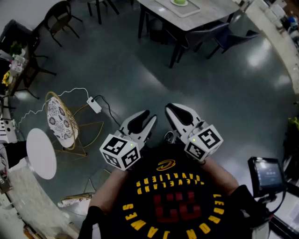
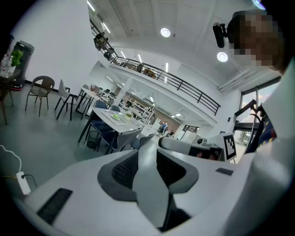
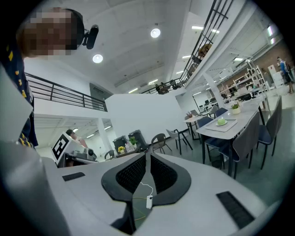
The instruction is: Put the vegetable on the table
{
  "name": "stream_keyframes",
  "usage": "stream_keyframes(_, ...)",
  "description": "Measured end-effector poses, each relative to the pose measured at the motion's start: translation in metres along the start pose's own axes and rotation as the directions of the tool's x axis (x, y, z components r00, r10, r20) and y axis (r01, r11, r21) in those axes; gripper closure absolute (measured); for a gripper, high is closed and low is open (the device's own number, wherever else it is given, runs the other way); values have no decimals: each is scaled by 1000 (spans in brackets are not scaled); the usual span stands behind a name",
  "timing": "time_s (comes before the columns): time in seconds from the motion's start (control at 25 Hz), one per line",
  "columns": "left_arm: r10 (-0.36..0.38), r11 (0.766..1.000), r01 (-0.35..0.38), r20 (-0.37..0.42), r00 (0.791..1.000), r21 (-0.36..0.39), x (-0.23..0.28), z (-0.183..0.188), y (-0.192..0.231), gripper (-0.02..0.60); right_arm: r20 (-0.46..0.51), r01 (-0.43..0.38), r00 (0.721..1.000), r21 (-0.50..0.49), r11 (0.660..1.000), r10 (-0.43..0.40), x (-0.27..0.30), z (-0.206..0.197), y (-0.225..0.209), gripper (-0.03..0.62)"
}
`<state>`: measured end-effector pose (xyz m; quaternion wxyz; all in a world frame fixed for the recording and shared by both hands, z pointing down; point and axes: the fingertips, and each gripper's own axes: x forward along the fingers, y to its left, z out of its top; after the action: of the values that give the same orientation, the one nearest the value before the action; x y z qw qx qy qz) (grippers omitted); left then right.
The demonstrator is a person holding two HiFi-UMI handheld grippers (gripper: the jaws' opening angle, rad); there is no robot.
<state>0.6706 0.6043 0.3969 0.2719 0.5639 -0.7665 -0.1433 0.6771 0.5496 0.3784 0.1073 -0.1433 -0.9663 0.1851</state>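
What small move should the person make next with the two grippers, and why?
Probably walk toward the table, I judge: the left gripper and the right gripper hold nothing, and the green item on the tray there lies far across the floor.

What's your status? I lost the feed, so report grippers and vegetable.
Left gripper open, empty; right gripper shut, empty. Vegetable on tray, far table. Chairs around it.
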Motion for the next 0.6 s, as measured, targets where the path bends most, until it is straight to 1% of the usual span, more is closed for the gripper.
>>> stream_keyframes(0.16, -5, 1000, 5, -4, 1000, -3, 5, 1, 2, 454, -1, -3, 1000, -6, 1000, 3, 3, 1, -2, 553)
stream_keyframes(0.32, -4, 1000, 4, 0, 1000, 0, 7, 3, 5, 454, 32, -3, 999, 18, 1000, 3, 6, 5, -4, 553)
stream_keyframes(0.48, 1, 1000, -1, -10, 1000, -14, 10, 0, 6, 454, 7, 19, 1000, 57, 998, -20, 6, -5, -13, 553)
stream_keyframes(0.6, 9, 1000, -9, -6, 1000, -9, 16, 1, 4, 455, -6, 12, 1000, 92, 996, -11, 2, -10, -20, 553)
